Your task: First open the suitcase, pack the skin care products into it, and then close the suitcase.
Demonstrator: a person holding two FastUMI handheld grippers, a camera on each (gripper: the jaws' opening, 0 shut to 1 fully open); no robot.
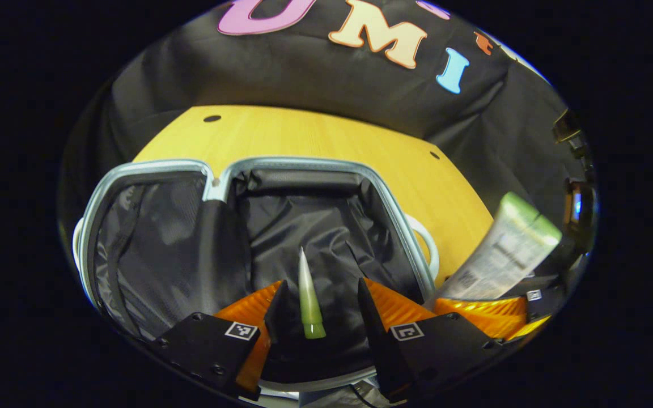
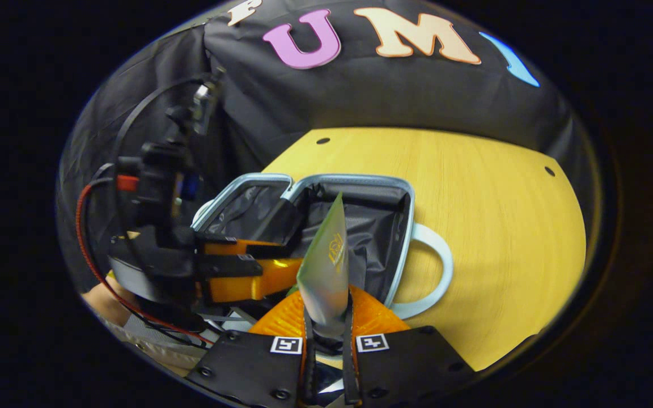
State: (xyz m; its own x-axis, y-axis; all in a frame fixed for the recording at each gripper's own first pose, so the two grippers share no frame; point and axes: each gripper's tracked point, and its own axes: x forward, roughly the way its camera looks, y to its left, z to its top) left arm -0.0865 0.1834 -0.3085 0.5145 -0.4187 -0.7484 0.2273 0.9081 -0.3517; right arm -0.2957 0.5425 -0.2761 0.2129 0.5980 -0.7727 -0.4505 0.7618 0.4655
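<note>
The suitcase lies open on the yellow table, its black lining showing inside a pale metal rim. My left gripper hangs over the right-hand half with its fingers spread wide. Between them a slim green tube shows edge-on, cap toward me, and neither finger touches it. My right gripper is shut on a second green and white tube, crimped end up, above the suitcase's near edge. In the left gripper view this second tube stands tilted at the right.
A white handle sticks out from the suitcase's right side. Bare wooden table stretches to the right and behind. A hand and a sleeve with red cabling hold the left gripper at the left.
</note>
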